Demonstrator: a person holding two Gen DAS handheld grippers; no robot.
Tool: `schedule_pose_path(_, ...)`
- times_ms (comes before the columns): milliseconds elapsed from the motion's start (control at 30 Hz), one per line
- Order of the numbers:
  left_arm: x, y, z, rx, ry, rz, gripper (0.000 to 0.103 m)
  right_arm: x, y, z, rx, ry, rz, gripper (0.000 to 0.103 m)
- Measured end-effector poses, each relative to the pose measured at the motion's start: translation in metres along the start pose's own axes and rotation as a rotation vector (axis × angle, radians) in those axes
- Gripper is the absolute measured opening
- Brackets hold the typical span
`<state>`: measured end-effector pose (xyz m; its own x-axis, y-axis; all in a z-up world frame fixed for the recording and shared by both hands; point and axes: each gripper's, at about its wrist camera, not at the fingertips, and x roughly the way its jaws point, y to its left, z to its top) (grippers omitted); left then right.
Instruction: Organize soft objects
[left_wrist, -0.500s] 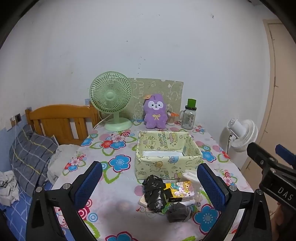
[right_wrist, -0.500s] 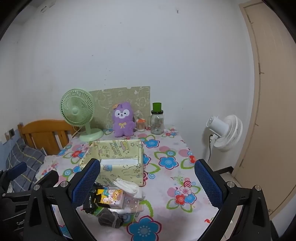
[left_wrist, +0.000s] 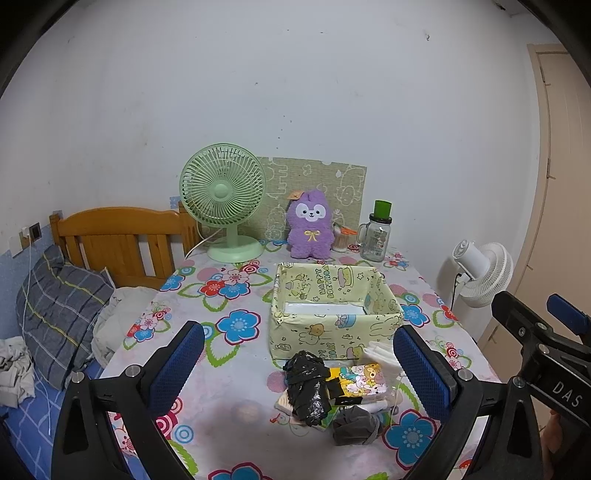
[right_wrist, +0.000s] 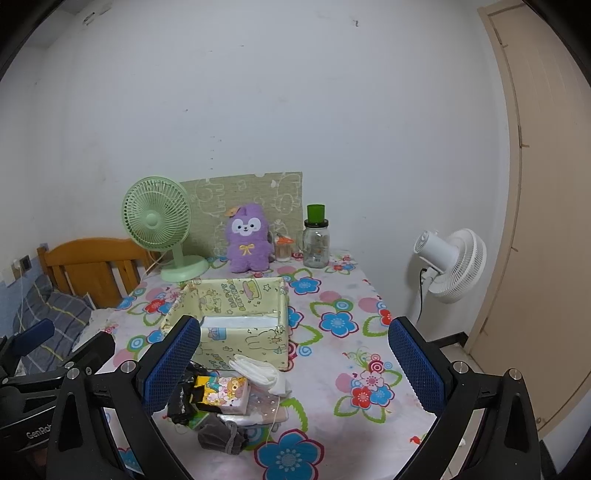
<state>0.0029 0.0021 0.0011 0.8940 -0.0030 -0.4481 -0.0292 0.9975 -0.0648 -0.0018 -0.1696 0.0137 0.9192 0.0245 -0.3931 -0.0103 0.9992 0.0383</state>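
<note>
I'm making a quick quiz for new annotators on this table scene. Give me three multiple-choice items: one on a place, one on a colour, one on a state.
1. Where does the purple plush toy stand?
A. Inside the box
B. At the back of the table, between the green fan and the glass jar
C. On the bed

2. What colour is the jar's lid?
A. Red
B. Green
C. White

3. How are the left gripper and the right gripper?
A. Both open, holding nothing
B. Left shut on a black bag
C. Right shut on the white cloth

Answers: 1 B, the toy stands by the wall with fan and jar on either side. 2 B, the lid on top is green. 3 A, each pair of blue pads stands wide apart over the pile of soft items in front of the yellow box.
</note>
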Motion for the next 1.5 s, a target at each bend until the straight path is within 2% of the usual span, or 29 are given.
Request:
schedule_pose_path(700,-0.002,-0.003,-0.001,0.002,0.007,0.003,0.102,-0.004,0.000,0.003,-0.013,-0.010,0.012,0.103)
schedule_pose_path(833,-0.003,-0.001,-0.002,0.006,0.027,0.004,0.102,-0.004,0.000,0.003,-0.011,-0.008,0.013,0.103)
schedule_pose_path(1033,-0.002,-0.001,-0.007,0.007,-0.009,-0.001,0.102,-0.003,-0.001,0.001,-0.005,-0.005,0.031,0.103)
schedule_pose_path(1233,0.010,-0.004,-0.012,0.016,0.022,-0.008,0.102,0.007,0.000,-0.005,-0.011,0.009,0.050,0.103)
schedule_pose_path(1500,0.043,-0.004,-0.030,0.003,0.103,-0.027,0.102,0.033,0.001,-0.021,-0.009,0.047,0.072,0.103)
